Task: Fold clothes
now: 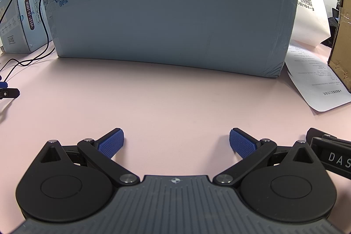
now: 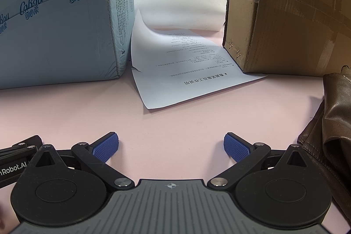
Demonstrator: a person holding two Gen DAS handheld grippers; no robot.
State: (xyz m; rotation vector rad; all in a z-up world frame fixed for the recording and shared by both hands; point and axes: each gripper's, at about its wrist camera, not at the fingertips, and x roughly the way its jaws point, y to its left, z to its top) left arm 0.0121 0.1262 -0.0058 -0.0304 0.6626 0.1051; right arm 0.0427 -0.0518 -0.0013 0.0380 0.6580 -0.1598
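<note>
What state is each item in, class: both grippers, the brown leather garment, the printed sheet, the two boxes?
Left gripper: open, empty.
Right gripper: open, empty.
Brown leather garment: crumpled, unfolded, ungrasped.
White printed paper sheet: lying flat, far edge curled up.
Pale blue cardboard box: taped shut.
Brown cardboard box: upright, taped.

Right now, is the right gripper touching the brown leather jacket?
Apart. The right wrist view shows bare pink table between the open right gripper and the brown leather jacket lying off to its right.

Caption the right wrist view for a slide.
Open right gripper over pink table; brown leather garment at right, printed sheet ahead.
</note>
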